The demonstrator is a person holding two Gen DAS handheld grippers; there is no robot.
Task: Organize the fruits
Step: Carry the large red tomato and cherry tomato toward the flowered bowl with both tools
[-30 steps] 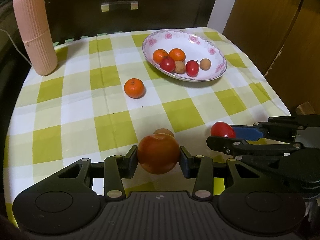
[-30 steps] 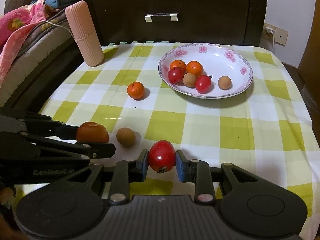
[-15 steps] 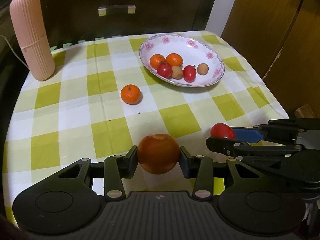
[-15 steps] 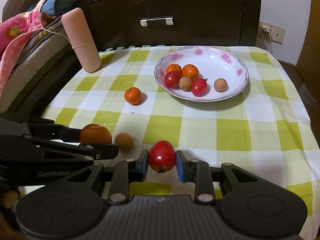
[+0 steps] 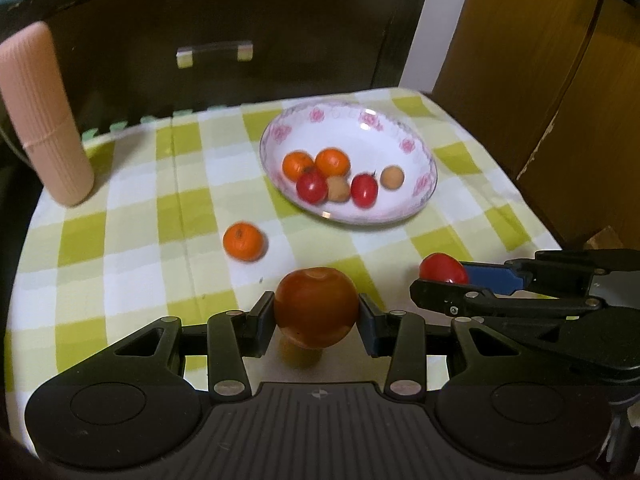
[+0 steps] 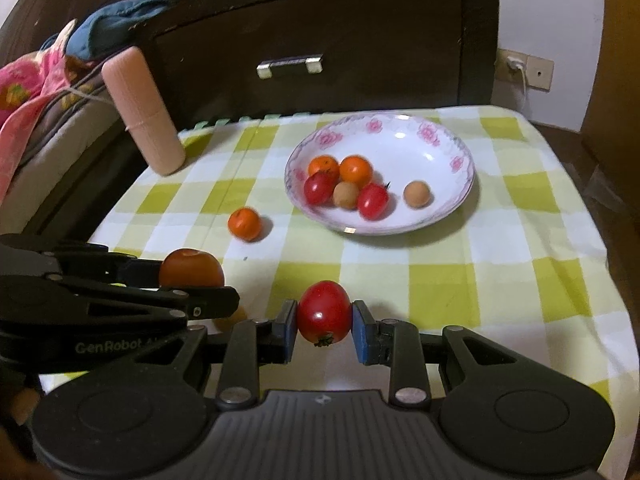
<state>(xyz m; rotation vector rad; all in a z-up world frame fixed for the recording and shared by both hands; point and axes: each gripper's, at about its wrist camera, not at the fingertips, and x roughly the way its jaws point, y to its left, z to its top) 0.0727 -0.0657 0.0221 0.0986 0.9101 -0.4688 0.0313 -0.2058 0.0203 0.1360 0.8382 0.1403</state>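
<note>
My left gripper (image 5: 316, 316) is shut on a large orange-red tomato (image 5: 316, 310), held above the near part of the checked tablecloth; it shows at the left of the right wrist view (image 6: 191, 268). My right gripper (image 6: 324, 322) is shut on a small red tomato (image 6: 324, 316), which also shows in the left wrist view (image 5: 443, 269). A flowered white bowl (image 5: 408, 204) (image 6: 436, 148) further back holds two oranges, two red tomatoes and two brown longans. One loose orange (image 5: 243, 241) (image 6: 244, 223) lies left of the bowl.
A pink ribbed cylinder (image 5: 42, 120) (image 6: 144, 114) stands at the far left corner. A dark drawer front (image 6: 320, 52) rises behind the table. A brown longan (image 6: 230, 320) peeks out under my left gripper. Bedding lies to the left (image 6: 36, 92).
Both grippers have lifted and tilted with their tomatoes, so the table sits lower and further off in view. The loose longan is now mostly hidden beneath my left gripper.
</note>
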